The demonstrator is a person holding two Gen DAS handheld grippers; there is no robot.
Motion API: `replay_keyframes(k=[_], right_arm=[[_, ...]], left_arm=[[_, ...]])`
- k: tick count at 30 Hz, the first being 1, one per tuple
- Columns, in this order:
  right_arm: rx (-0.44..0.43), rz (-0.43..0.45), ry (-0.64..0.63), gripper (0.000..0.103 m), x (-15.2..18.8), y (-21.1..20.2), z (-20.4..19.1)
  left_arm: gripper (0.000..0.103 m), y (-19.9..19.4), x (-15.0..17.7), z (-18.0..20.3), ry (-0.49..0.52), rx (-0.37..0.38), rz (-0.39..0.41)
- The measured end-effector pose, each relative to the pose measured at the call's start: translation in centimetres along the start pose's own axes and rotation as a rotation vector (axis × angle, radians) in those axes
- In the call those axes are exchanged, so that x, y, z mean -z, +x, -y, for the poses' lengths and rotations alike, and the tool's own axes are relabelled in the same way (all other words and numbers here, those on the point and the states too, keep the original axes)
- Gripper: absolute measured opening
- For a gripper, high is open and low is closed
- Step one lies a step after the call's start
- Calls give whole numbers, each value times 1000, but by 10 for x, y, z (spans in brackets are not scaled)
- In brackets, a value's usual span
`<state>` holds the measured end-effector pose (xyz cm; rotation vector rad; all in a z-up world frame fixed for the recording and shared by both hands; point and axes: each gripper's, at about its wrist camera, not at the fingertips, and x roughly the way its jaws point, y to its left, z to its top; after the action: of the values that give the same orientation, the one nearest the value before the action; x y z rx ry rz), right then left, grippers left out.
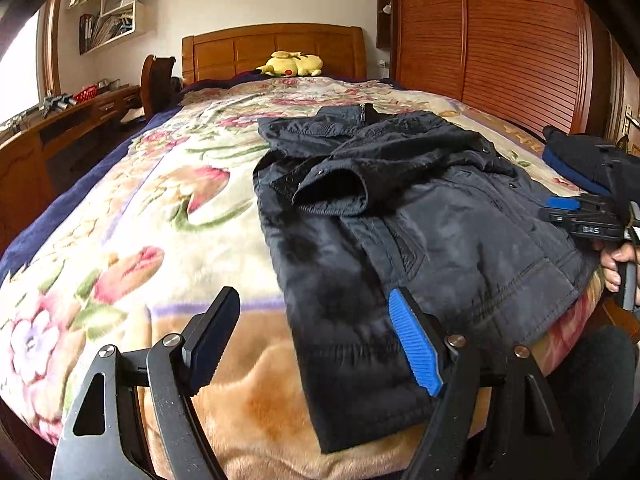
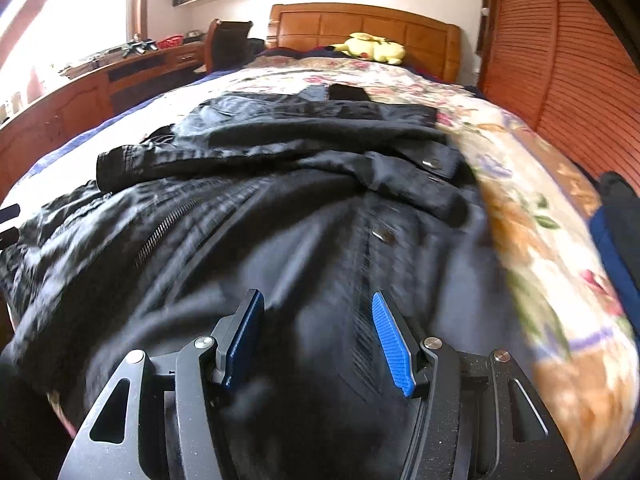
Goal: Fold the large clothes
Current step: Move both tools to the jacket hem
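A dark navy jacket lies on the floral blanket, with one sleeve folded across its chest. My left gripper is open and empty, just above the jacket's near left hem. My right gripper is open over the jacket's front, close to the fabric, with nothing between its pads. It also shows at the right edge of the left wrist view, beside the jacket's right side. The right wrist view is motion blurred.
A yellow plush toy sits by the wooden headboard. A wooden desk and chair stand left of the bed. A slatted wooden wardrobe is on the right. Dark folded clothes lie at the bed's right edge.
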<state>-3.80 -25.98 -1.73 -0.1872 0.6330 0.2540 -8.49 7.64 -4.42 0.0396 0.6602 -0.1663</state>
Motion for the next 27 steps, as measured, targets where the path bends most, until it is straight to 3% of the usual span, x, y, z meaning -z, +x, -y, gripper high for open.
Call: replay_keyframes(k=[12,15,17,20,27], right_arm=[[102,-49,46,58,28,-34,36],[119,-48,48,58,29,-43,36],[121,-48,52,58,32,-50,40],[136,-75,46,58,36,-54,45],[67,-111,67,58,44,-51,53]], left_arm=[[78,-7,16,-14,-32,-6,-25],[70,-12,19,-18,-42,-4,-13],[57,-14,21,-21,-51,0,-13],[53,-19,24,-25,-71,21,-10],[45,-22,29,-25,-68,36,-27]])
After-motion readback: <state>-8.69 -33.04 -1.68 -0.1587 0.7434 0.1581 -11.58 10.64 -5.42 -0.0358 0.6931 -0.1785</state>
